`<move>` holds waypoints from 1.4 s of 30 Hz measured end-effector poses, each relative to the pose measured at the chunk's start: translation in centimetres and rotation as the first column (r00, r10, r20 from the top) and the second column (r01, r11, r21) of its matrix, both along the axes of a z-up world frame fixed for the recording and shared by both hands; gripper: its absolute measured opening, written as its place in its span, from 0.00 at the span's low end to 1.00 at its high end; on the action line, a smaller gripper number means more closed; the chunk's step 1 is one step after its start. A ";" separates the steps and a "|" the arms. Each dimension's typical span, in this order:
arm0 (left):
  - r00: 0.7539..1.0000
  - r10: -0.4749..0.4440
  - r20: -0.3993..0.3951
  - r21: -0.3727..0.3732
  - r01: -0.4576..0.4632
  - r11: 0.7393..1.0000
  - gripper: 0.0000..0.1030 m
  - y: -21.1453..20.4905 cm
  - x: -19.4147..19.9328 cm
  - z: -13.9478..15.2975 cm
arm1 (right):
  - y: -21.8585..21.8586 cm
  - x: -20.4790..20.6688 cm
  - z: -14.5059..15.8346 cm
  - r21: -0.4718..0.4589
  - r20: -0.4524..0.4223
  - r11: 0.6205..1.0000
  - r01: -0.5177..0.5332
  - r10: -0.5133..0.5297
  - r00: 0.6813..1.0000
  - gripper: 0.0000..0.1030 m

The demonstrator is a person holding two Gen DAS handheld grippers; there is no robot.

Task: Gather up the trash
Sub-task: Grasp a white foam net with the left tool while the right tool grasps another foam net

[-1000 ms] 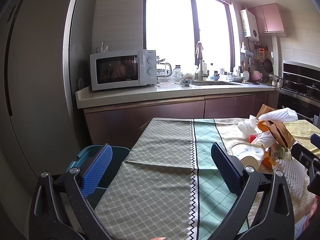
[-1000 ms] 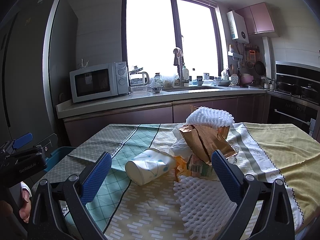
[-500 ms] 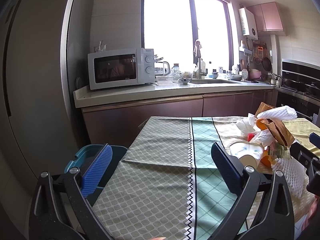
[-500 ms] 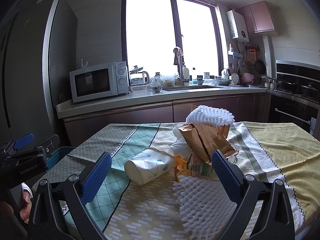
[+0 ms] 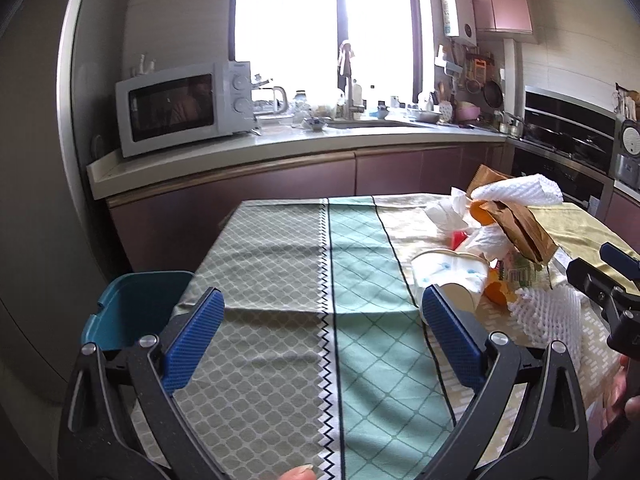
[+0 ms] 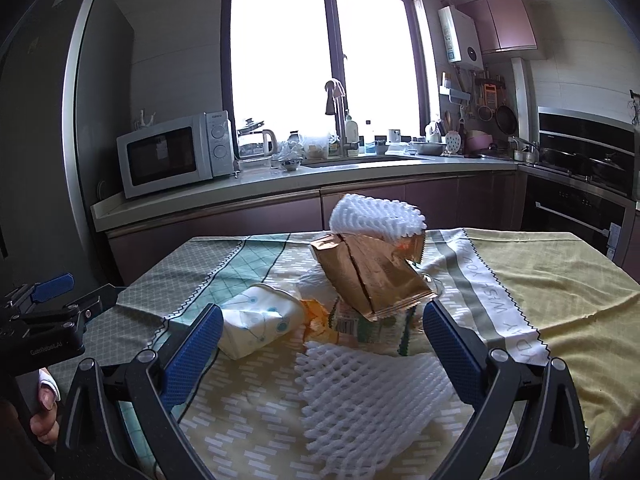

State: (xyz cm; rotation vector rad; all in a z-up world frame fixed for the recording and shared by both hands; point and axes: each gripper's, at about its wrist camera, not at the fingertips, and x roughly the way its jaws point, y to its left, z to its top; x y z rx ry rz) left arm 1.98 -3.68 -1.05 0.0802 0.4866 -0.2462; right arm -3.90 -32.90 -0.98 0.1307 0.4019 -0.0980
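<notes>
Left wrist view: your left gripper (image 5: 323,320) is spread wide, empty, over the tablecloth (image 5: 280,280); teal bin (image 5: 132,308) sits beside the table, kitchen counter (image 5: 280,146) behind.

Right wrist view: your right gripper (image 6: 323,322) is released above the foam net (image 6: 372,396); paper cup (image 6: 260,320) and brown bag (image 6: 368,276) lie ahead. Cloth lettering possibly reads "WISH YOU".

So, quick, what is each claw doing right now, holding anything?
Left claw: open, holding nothing, above the tablecloth.
Right claw: open, holding nothing, facing the trash pile.
</notes>
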 end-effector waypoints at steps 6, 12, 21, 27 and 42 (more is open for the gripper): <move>0.982 -0.138 -0.130 -0.066 0.130 0.989 0.95 -2.4 3.3 -1.0 | -4.0 1.3 -1.8 0.085 -0.126 0.996 0.024 -0.013 0.992 0.94; 0.963 -0.209 -0.167 -0.046 0.205 0.978 0.92 -5.2 5.9 -0.9 | -6.5 1.7 -3.9 0.164 -0.206 0.986 0.042 -0.008 0.979 0.89; 0.935 -0.324 -0.145 -0.050 0.320 0.946 0.89 -9.3 6.3 1.0 | -7.3 3.1 -0.4 0.078 -0.121 0.997 0.015 -0.005 0.993 0.87; 0.875 -0.462 -0.142 -0.078 0.456 0.887 0.86 -11.7 3.3 0.6 | -7.6 5.4 1.9 -0.021 -0.060 0.998 -0.053 0.052 0.997 0.87; 0.727 -0.619 -0.297 -0.129 0.612 0.780 0.75 -16.2 1.1 -4.0 | -7.8 9.7 1.7 -0.066 -0.121 0.965 -0.252 0.243 0.962 0.11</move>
